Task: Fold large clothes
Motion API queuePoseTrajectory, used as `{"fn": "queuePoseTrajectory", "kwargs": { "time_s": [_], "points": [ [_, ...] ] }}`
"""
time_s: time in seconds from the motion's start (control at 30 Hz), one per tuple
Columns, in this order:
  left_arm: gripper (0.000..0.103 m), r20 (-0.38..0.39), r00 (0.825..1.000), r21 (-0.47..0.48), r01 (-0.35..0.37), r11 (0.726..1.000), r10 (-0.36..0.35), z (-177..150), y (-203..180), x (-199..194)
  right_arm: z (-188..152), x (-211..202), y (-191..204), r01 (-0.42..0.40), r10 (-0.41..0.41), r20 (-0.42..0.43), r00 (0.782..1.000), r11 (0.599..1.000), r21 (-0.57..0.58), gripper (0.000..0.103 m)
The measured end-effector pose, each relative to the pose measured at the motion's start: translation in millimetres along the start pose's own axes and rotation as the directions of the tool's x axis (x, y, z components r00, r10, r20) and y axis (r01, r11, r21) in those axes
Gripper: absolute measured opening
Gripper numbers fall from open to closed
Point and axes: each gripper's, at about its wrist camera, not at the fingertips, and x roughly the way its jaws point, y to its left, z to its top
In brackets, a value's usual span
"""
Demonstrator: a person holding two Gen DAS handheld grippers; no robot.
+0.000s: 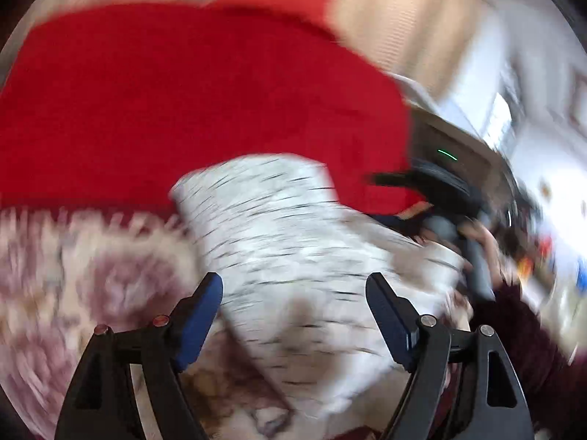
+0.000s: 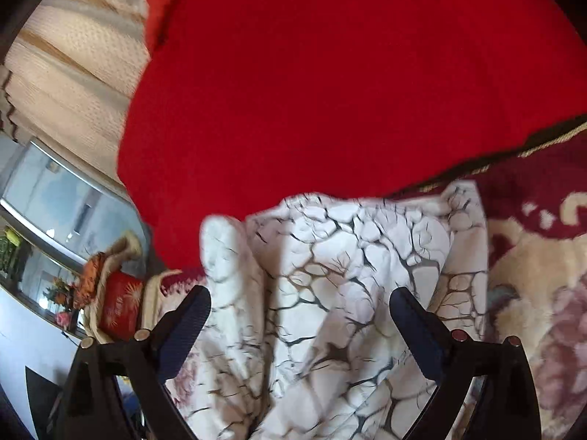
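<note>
A large white garment (image 2: pixel 348 256) printed with dark branching lines lies folded on a patterned carpet, its far edge against a big red cloth (image 2: pixel 330 73). My right gripper (image 2: pixel 300 292) is open, its blue-padded fingers wide apart above the garment and not touching it. The left wrist view is motion-blurred. There the same garment (image 1: pixel 293 220) runs between and beyond the fingers of my left gripper (image 1: pixel 293 278), which is open with nothing pinched. At the right of that view a hand in a dark red sleeve (image 1: pixel 521 330) holds the other tool.
The cream and maroon floral carpet (image 2: pixel 532 256) spreads to the right and under the garment. Cream curtains (image 2: pixel 73 55) and a window (image 2: pixel 55 201) stand at the left. A red box with flowers (image 2: pixel 117 304) sits by the carpet's left edge.
</note>
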Motion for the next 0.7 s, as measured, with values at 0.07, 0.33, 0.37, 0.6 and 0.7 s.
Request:
{"fn": "queuePoseTrajectory", "kwargs": {
  "time_s": [0.07,0.33,0.37,0.6,0.7],
  "points": [
    [0.080,-0.056,0.995,-0.190,0.065,0.980,-0.077,-3,37,18,-2,6,1,-0.056,0.057,-0.028,0.998,0.998,0.034,0.100],
    [0.080,-0.222,0.941,-0.352,0.168,0.921,-0.257,-37,39,68,-35,56,35,0.014,-0.025,-0.146,0.989,0.997,-0.073,0.100],
    [0.080,-0.221,0.944,-0.326,0.164,0.931,-0.244,-36,34,67,-38,57,46,-0.014,-0.003,-0.151,0.989,0.994,-0.112,0.100],
    [0.080,-0.213,0.948,-0.264,0.178,0.948,-0.237,-32,10,66,-47,70,45,0.035,-0.054,-0.114,0.992,0.986,-0.165,0.028],
    [0.081,-0.205,0.952,-0.218,0.184,0.959,-0.229,-27,-6,67,-50,48,71,0.053,-0.067,-0.040,0.997,0.960,-0.276,0.019]
  ]
}}
